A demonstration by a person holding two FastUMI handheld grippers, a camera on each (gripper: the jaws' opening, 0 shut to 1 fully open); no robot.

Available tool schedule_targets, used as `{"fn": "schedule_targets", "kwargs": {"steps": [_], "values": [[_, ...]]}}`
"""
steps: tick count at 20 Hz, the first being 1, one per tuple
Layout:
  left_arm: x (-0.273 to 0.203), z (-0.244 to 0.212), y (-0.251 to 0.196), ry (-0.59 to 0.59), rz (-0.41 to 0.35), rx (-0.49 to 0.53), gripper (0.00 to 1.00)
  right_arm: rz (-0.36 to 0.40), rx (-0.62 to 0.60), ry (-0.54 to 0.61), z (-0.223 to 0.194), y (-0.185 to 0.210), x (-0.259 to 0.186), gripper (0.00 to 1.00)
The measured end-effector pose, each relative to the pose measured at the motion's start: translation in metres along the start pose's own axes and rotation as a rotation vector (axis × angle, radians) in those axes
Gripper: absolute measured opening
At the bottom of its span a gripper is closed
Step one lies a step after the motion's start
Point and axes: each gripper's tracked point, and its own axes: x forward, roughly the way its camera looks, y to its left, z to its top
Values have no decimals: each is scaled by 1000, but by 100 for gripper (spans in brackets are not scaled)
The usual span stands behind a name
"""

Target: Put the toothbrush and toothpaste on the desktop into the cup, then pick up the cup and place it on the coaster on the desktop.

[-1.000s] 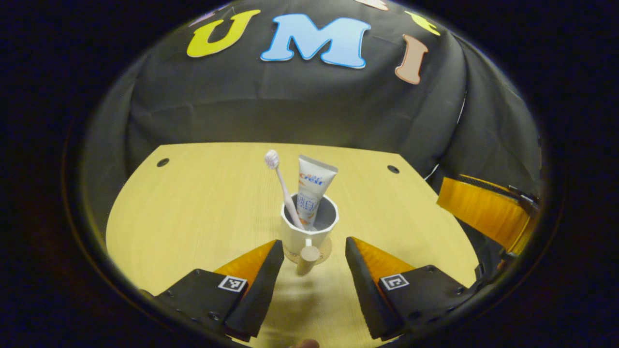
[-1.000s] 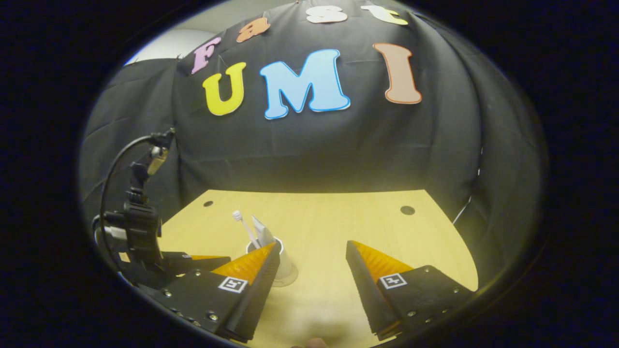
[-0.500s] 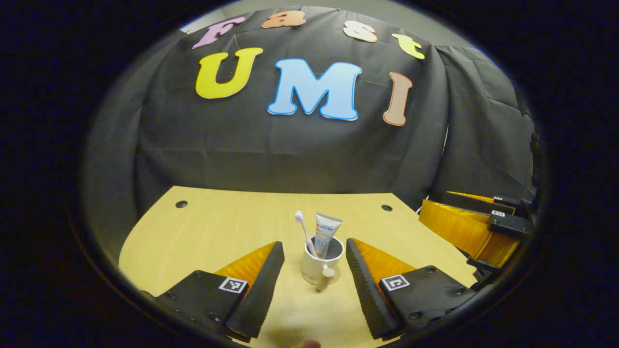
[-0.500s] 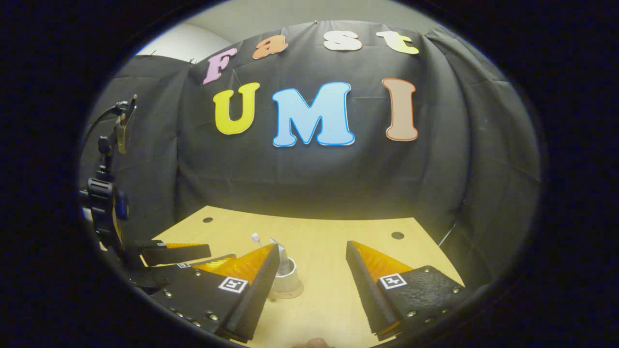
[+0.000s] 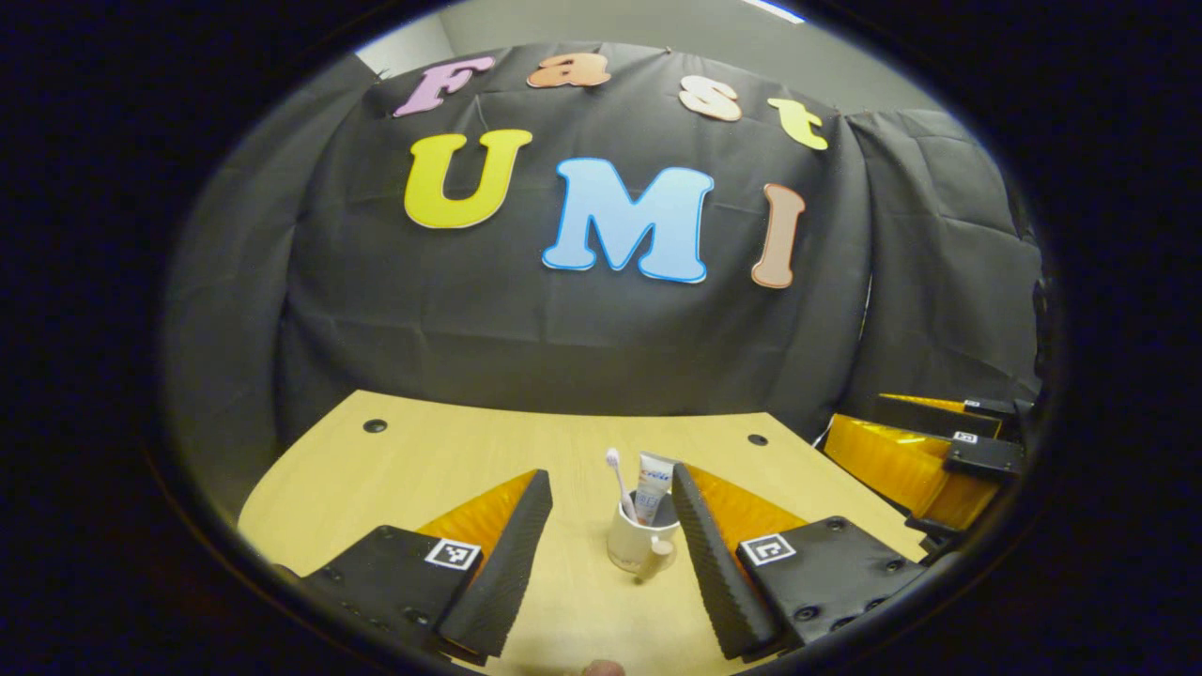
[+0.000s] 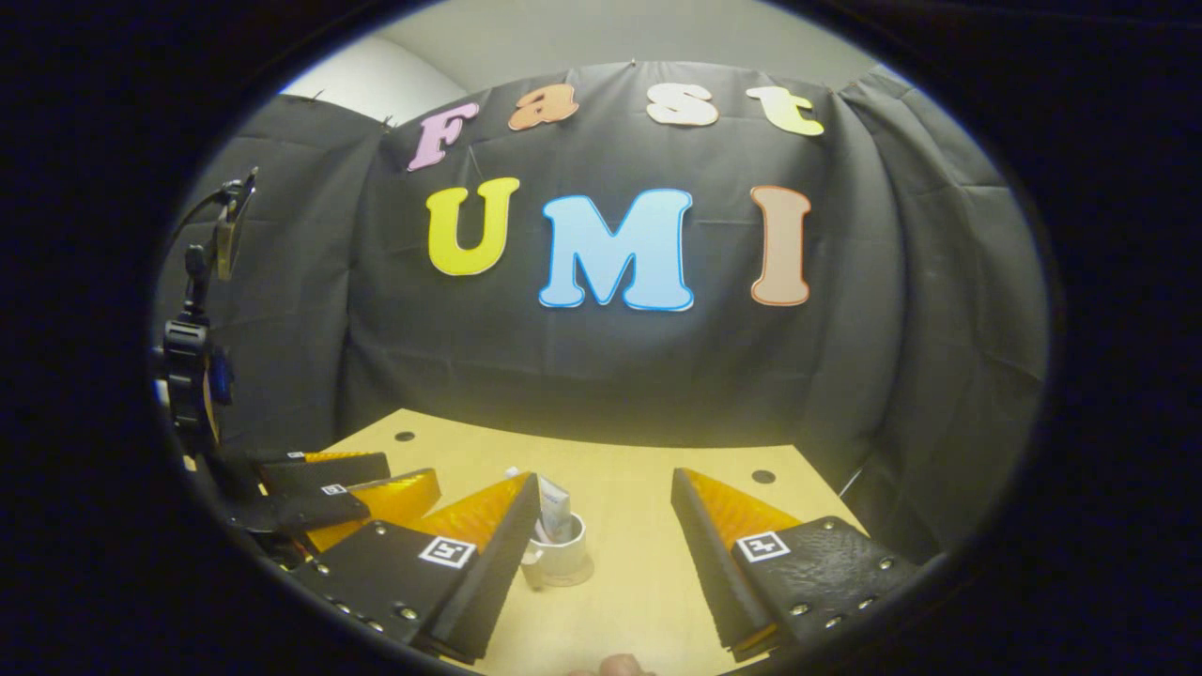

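Your left gripper (image 5: 610, 488) and right gripper (image 6: 606, 488) both hang spread and empty above the desktop (image 5: 423, 469). Beyond their tips, the cup (image 5: 637, 543) stands on the coaster (image 6: 563, 575), holding the toothbrush (image 5: 618, 479) and toothpaste (image 5: 651, 483) upright. To my eye, nothing is left to do.

In front of me stands the booth wall (image 5: 582, 329), a black cloth that hangs in soft folds and wraps around on both sides. Above its top edge I see a pale grey room wall (image 6: 610, 33), and in the left gripper view a bright strip of ceiling light (image 5: 775, 9). Below the cloth lies a light wooden desktop (image 5: 441, 460) with fine grain and a rounded front edge. It has two small dark round holes (image 5: 375, 425) near the far corners. The light is warm and dim.
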Motion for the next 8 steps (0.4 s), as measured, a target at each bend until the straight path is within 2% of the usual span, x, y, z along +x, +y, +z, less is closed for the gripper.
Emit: {"fn": "schedule_targets", "kwargs": {"steps": [5,6,8], "values": [[-11,14,5,-40,9,31,85,-3,10,-16,5,3,-6,83],[-13,17,6,-48,15,37,92,1,8,-14,4,3,-7,86],[-17,21,9,-65,28,46,92,0,2,-16,4,1,-10,86]]}}
